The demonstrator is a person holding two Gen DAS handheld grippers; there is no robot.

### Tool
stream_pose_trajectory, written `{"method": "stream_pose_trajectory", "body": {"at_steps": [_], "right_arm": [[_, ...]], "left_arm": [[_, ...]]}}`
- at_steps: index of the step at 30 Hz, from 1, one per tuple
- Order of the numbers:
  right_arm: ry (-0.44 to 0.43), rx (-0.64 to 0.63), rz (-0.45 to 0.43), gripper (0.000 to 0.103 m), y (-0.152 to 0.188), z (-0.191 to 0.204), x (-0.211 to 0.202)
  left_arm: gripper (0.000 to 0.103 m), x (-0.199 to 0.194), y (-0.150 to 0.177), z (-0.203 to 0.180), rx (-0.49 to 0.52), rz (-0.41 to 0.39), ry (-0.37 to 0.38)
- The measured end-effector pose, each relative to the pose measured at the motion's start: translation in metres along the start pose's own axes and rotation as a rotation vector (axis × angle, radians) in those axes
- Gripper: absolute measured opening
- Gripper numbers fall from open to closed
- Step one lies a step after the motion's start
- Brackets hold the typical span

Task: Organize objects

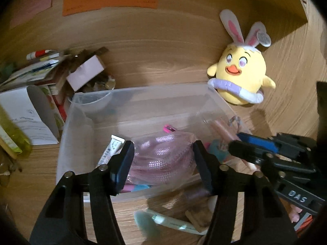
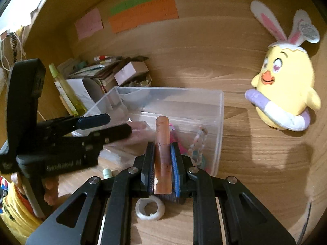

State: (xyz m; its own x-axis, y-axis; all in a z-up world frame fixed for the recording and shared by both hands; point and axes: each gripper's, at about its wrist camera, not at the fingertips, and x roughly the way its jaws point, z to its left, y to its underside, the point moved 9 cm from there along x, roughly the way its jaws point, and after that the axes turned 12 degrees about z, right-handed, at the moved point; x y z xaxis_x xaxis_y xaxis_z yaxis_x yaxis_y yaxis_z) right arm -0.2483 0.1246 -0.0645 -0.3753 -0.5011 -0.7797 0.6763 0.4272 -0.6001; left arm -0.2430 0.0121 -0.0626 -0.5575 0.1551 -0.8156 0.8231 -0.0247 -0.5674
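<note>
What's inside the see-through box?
In the clear box lie a pink mesh pouch, a white tube and a braided cord. The pouch covers whatever lies beneath it, and I can't tell what's under there.

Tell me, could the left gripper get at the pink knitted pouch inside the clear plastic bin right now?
Probably yes. The left gripper is open and empty, directly above the pink knitted pouch, and the clear plastic bin has no lid.
</note>
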Motion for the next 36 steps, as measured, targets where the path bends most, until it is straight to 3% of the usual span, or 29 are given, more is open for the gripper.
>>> {"method": "stream_pose_trajectory", "body": {"at_steps": [11,16,22,27,36], "right_arm": [[0.029,-0.013,0.043,0.015,-0.003,0.001,0.022],[0.050,-0.021,0.031,0.032,0.001,0.001,0.012],[0.037,-0.027,-0.003,0.044,0.006,0.009,-0.010],[0.036,-0.036,-0.014,0.048,0.016,0.016,-0.023],[0.043,-0.017,0.027,0.059,0.050,0.015,-0.023]], "left_arm": [[0.062,-0.020,0.010,0.017,-0.047,-0.012,0.005],[0.067,-0.032,0.022,0.015,-0.032,-0.030,-0.017],[0.078,-0.050,0.036,0.014,-0.014,-0.058,-0.065],[0.090,-0.058,0.054,0.017,-0.012,-0.059,-0.104],[0.091,-0.046,0.093,0.021,-0.025,0.025,-0.114]]}}
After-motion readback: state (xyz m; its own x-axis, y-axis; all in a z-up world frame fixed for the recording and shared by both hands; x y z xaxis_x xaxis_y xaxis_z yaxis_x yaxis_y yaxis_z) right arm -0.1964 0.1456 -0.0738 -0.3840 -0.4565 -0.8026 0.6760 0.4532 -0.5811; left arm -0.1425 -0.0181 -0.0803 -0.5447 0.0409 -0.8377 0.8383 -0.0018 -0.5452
